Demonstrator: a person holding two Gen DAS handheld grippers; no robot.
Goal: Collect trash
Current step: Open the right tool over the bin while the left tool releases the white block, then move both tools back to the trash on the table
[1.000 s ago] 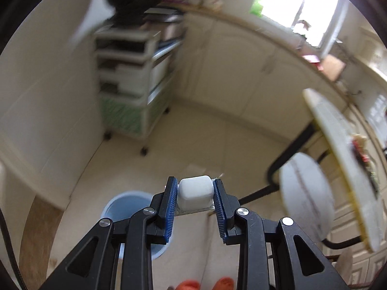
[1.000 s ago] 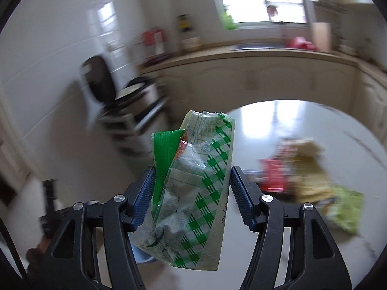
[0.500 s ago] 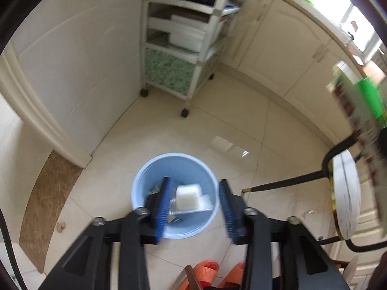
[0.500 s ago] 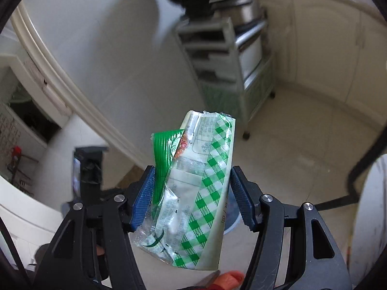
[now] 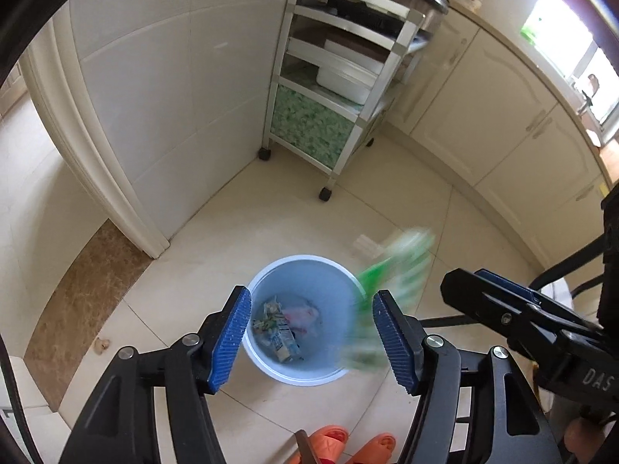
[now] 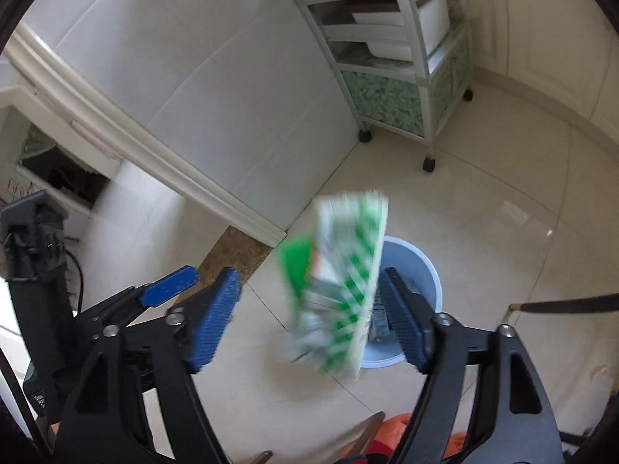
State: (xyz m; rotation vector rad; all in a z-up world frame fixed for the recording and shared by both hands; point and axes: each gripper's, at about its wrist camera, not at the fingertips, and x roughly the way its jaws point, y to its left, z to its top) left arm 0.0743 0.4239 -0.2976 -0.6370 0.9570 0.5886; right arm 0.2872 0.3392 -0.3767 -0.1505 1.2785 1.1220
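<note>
Over the blue bin (image 5: 301, 317) on the floor, my left tool (image 5: 309, 338) is opening, empty; my right tool (image 6: 309, 319) is opening too, the blurred green wrapper (image 6: 340, 290) loose between its pads, above the bin.

The bin (image 5: 305, 270) on the floor is light blue with a white rim. The wrapper (image 6: 344, 290) near it has green and white checks, with one plain bright green part. In the bin lie a blue and white carton (image 5: 284, 342) and something pale pink (image 5: 303, 315). Both grippers are black with bright blue ridged pads (image 5: 228, 342). The floor tiles (image 5: 387, 208) are cream. The far cart (image 5: 332, 89) is white with green speckled panels. The doorway strip (image 5: 89, 294) is mottled brown. The slippers (image 5: 329, 439) are orange.
</note>
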